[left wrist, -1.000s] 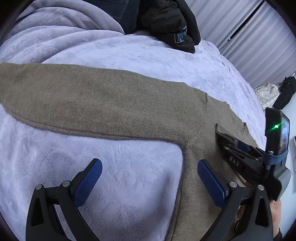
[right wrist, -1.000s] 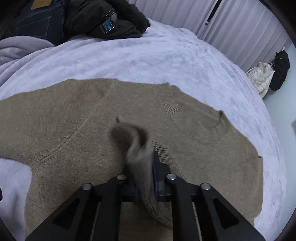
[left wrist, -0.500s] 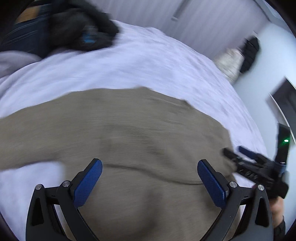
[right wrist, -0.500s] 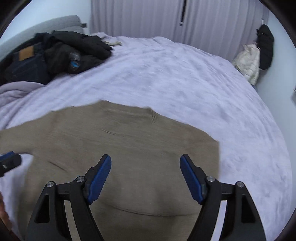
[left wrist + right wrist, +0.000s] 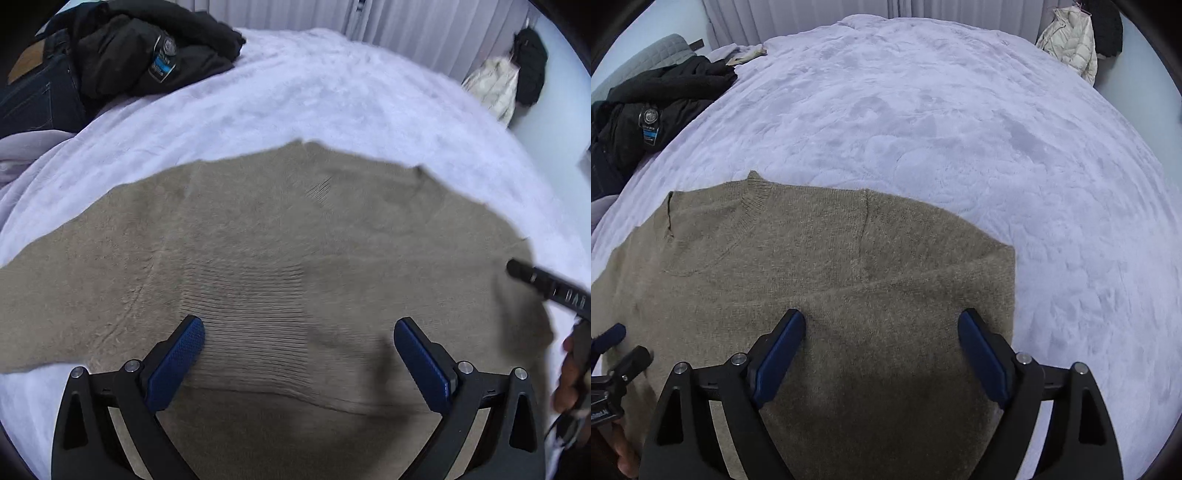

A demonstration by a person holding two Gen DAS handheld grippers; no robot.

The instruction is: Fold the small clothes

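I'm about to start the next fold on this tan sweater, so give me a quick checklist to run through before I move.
1. Right gripper released: ok, its jaws have just been opening and nothing is pinched between them.
2. Left gripper free: ok, wide open above the knit.
3. Right side of the sweater folded in: ok, a straight edge lies toward the blanket.
4. Left sleeve folded: not ok, it runs out toward the left in the left wrist view.
5. Fabric smooth: cannot tell, that view is blurred.
6. Black jacket clear of the work area: ok, far off.
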